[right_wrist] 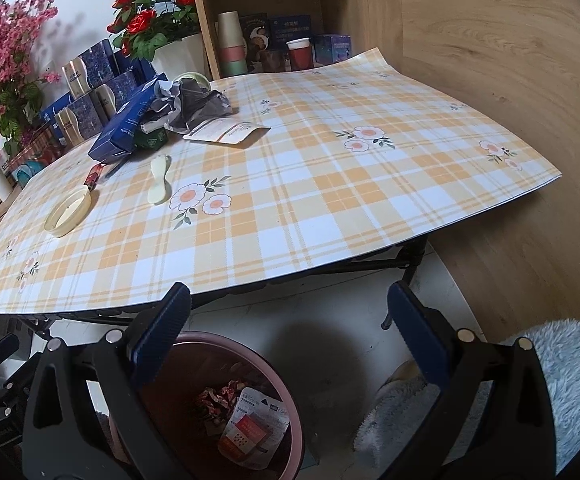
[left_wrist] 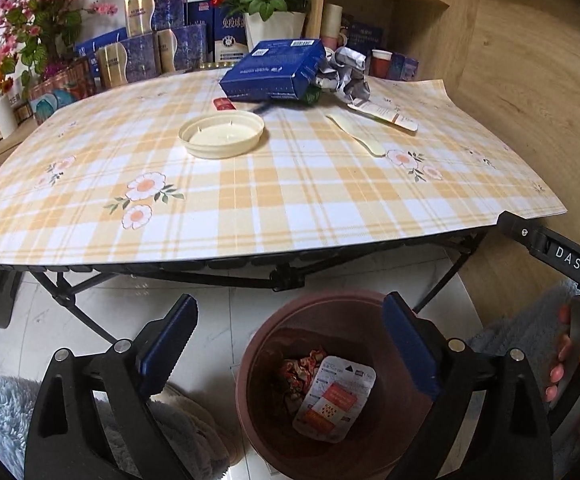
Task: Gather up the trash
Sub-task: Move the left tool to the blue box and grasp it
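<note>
Trash sits in two places: a card packet [left_wrist: 334, 398] and a crumpled wrapper [left_wrist: 300, 368] lie in the brown bin [left_wrist: 257, 360] on the floor below the table's near edge, placed for easy drops. A blue box [left_wrist: 273, 70], crumpled paper [left_wrist: 344, 74], lid [left_wrist: 221, 134] and spoon [left_wrist: 358, 136] remain near the table's [left_wrist: 290, 200] far edge. The left gripper [left_wrist: 290, 356] and right gripper [right_wrist: 290, 344] hang wide apart, empty. The near half of the tabletop is bare.

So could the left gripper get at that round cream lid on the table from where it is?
Probably yes. The left gripper is open and empty above the bin, and bare tablecloth lies between it and the lid.
</note>
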{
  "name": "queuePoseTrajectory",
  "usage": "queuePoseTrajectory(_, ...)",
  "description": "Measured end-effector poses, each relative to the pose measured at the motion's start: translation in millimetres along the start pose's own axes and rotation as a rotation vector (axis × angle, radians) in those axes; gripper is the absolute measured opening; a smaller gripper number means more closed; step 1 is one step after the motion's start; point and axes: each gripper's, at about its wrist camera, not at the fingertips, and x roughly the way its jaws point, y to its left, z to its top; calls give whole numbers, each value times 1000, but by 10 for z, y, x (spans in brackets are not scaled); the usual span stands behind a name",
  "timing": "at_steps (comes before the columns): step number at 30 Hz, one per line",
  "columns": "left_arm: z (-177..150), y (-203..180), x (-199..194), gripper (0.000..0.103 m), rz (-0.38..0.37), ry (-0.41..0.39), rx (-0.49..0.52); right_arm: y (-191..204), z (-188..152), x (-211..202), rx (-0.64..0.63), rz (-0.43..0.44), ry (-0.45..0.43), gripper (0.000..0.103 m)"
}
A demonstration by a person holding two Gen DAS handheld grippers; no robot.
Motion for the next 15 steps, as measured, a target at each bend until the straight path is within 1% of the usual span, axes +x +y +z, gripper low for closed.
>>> queuePoseTrajectory(4, 10, 23, -30, 91, 26, -21, 4, 7, 19, 21, 7, 9, 12, 97)
queuePoseTrajectory(8, 118, 49, -106, 91, 41, -54, 11, -12, 122, 17, 20, 31, 23, 97)
queuePoseTrajectory(11, 341, 34, -106, 91, 74, -72, 42, -25, 268, 13, 35, 53, 22, 97)
queuePoseTrajectory(13, 497, 21, -75, 91, 76, -77, 55, -15, 402, 13, 39, 71, 13, 97)
queuePoseTrajectory(15, 751, -4, -21, 91, 71, -86, 59, -5, 507, 23, 36, 86, 8, 97)
